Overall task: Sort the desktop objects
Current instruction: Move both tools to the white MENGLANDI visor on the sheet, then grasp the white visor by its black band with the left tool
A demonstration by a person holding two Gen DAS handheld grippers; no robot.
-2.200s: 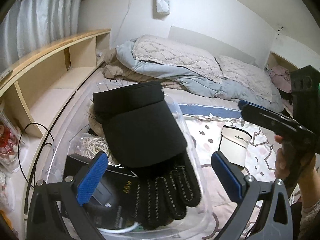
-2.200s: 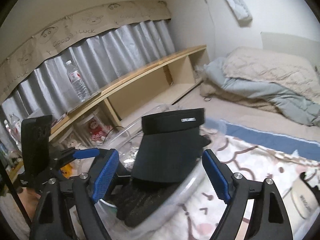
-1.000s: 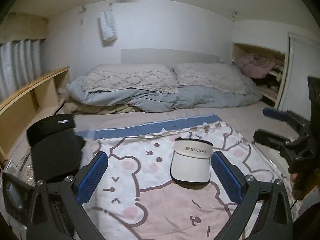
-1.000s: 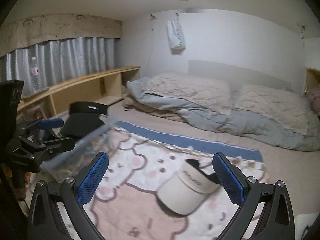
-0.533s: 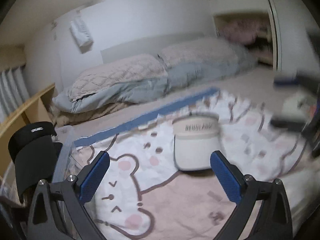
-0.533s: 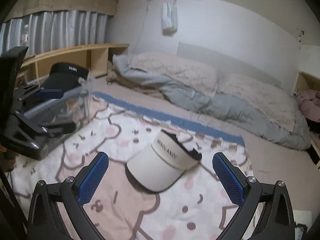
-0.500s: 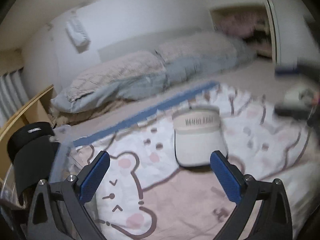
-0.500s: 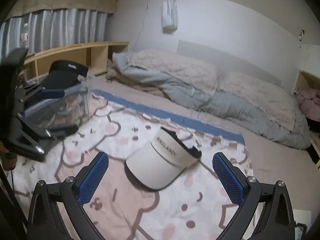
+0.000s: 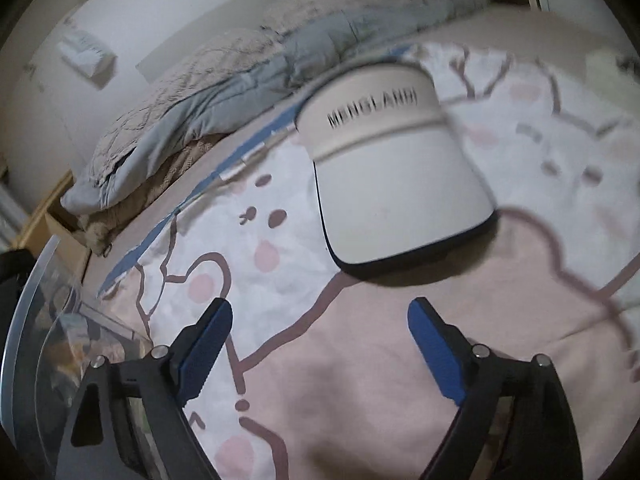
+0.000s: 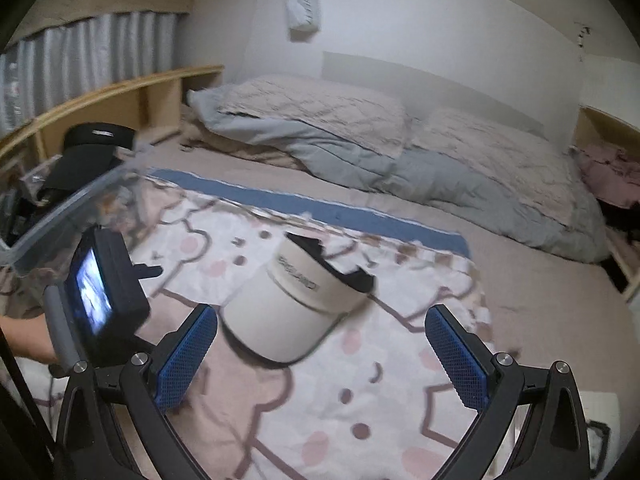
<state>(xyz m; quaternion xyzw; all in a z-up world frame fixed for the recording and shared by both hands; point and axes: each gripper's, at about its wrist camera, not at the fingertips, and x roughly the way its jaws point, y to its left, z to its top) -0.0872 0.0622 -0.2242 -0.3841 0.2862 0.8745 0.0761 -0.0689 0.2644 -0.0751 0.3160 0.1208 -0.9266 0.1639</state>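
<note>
A white sun visor (image 9: 396, 176) with black lettering lies on the pink and white cartoon blanket (image 9: 360, 380). My left gripper (image 9: 320, 344) is open and empty, low over the blanket, just short of the visor's brim. My right gripper (image 10: 320, 356) is open and empty, with the same visor (image 10: 296, 304) just ahead of its fingers. The left tool's body and screen (image 10: 104, 292) show at the left of the right wrist view. A black visor (image 10: 94, 150) rests on top of a clear plastic bin (image 10: 60, 204).
The clear bin (image 9: 44, 320) sits at the blanket's left edge. Folded grey and beige quilts (image 10: 360, 148) lie along the far wall. A wooden shelf (image 10: 120, 100) runs along the left, under curtains. Pink clothes (image 10: 608, 172) lie at the far right.
My left gripper has swung away from the bin and dropped close to the white visor, which now looms large. My right gripper has also moved nearer the visor. Both stay open.
</note>
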